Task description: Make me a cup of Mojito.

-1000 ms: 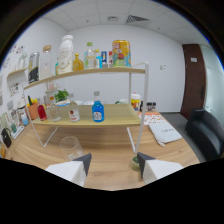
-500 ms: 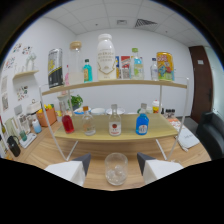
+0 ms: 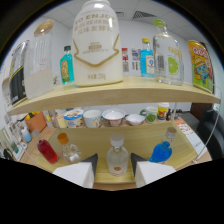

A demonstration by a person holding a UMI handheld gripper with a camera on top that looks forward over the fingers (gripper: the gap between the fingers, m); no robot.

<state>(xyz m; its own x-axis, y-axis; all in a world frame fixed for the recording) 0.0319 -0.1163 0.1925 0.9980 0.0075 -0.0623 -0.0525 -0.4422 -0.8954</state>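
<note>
Your gripper stands open, holding nothing, with the upright clear bottle on the lower shelf dead ahead, between its fingertips.

— How many bottles stand on the top shelf?

— I count six up there: one big white jug, one small teal bottle, one blue bottle, one clear bottle with a green cap, and two tall clear ones at the far end, the nearer being this one. Plus one yellow can.

— And lower down?

— Four bottles: one red, one with an orange stopper, one clear with a pale cap, one blue. Behind them, about five cups or bowls in a row, starting here.

— Shelves?

— Two wooden ones.
</note>
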